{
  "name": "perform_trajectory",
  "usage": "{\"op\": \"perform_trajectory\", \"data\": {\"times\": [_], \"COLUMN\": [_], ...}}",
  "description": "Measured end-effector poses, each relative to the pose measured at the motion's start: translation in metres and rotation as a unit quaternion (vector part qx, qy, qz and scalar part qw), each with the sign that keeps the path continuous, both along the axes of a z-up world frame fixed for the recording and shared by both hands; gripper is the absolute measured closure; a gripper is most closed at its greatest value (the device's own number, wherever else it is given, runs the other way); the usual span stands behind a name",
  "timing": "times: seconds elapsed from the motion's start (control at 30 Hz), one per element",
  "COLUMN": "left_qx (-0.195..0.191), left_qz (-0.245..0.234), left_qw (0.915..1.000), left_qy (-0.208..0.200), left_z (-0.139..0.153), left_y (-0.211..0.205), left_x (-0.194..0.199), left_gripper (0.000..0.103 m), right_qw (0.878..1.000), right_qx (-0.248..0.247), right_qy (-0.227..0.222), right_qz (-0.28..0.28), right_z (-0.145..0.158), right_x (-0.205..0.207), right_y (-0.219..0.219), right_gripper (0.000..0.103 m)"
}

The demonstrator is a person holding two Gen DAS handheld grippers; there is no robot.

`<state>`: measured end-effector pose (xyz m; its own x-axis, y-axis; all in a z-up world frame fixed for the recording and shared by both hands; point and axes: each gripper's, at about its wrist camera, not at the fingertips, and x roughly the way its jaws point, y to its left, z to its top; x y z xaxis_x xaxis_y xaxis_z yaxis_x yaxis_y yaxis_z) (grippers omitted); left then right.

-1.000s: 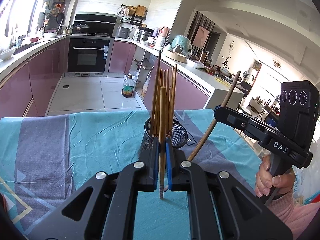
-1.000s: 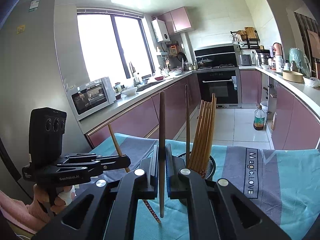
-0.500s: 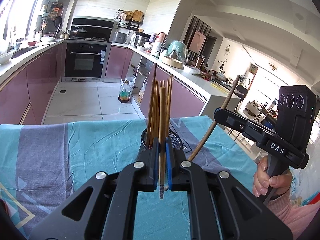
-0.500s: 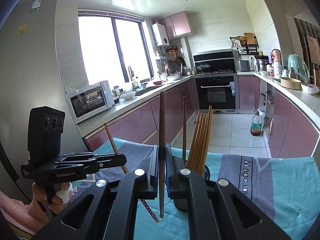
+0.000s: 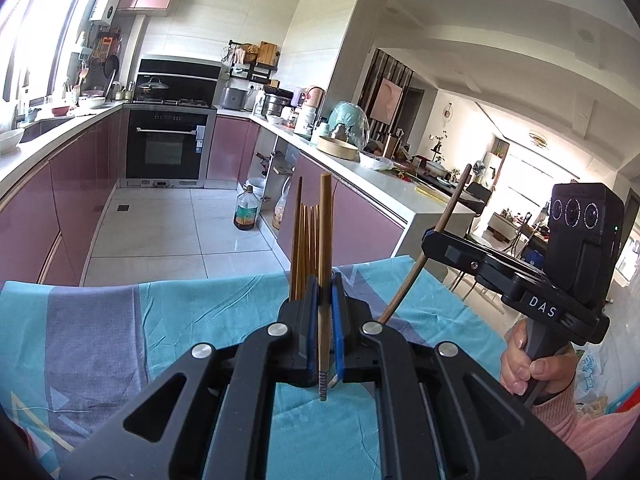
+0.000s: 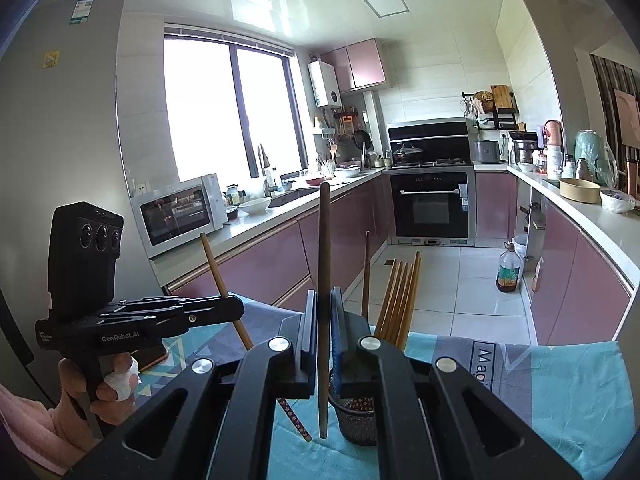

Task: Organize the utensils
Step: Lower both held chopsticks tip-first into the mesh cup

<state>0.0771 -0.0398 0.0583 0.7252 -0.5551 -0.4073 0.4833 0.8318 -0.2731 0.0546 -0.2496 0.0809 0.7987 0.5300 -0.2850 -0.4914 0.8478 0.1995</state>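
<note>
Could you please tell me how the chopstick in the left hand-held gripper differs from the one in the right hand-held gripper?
The left chopstick is light, yellowish wood; the right chopstick is dark brown. The left one has a patterned lower tip; the right one's tip is plain. Both are clamped roughly upright, above the teal cloth.

Daylight floods a U-shaped kitchen through a large window (image 6: pixel 228 112) up and left of the jaws, above a white countertop (image 6: pixel 280 216) carrying a microwave (image 6: pixel 180 212). Straight beyond the jaws, pink cabinets (image 5: pixel 84 184) flank a built-in black oven (image 5: pixel 166 148) under a dark range hood (image 6: pixel 430 132). Pale floor tiles (image 5: pixel 160 224) run between the counters, where a bottle (image 5: pixel 245 213) stands. Right of the jaws, a crowded counter (image 5: pixel 360 168) opens onto a bright living area (image 5: pixel 508 168). Below the jaws lies a teal and grey tablecloth (image 5: pixel 100 320).
</note>
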Motion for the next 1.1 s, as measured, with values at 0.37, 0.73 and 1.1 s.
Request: {"op": "perform_trajectory", "data": {"times": [0.37,0.73,1.1], "left_qx": [-0.003,0.001,-0.002], "left_qz": [0.003,0.004,0.006], "left_qw": [0.9998,0.9992,0.9988], "left_qy": [-0.017,-0.04,-0.049], "left_z": [0.012,0.027,0.038], "left_y": [0.004,0.001,-0.002], "left_x": [-0.008,-0.02,-0.021], "left_gripper": [0.096,0.096,0.096], "right_qw": [1.0,1.0,1.0], "right_qx": [0.003,0.005,0.007], "right_qy": [-0.009,-0.021,-0.027], "right_qz": [0.001,0.002,-0.003], "right_z": [0.006,0.012,0.016], "right_x": [0.002,0.002,0.006], "right_y": [-0.001,-0.003,-0.005], "right_gripper": [0.098,0.098,0.098]}}
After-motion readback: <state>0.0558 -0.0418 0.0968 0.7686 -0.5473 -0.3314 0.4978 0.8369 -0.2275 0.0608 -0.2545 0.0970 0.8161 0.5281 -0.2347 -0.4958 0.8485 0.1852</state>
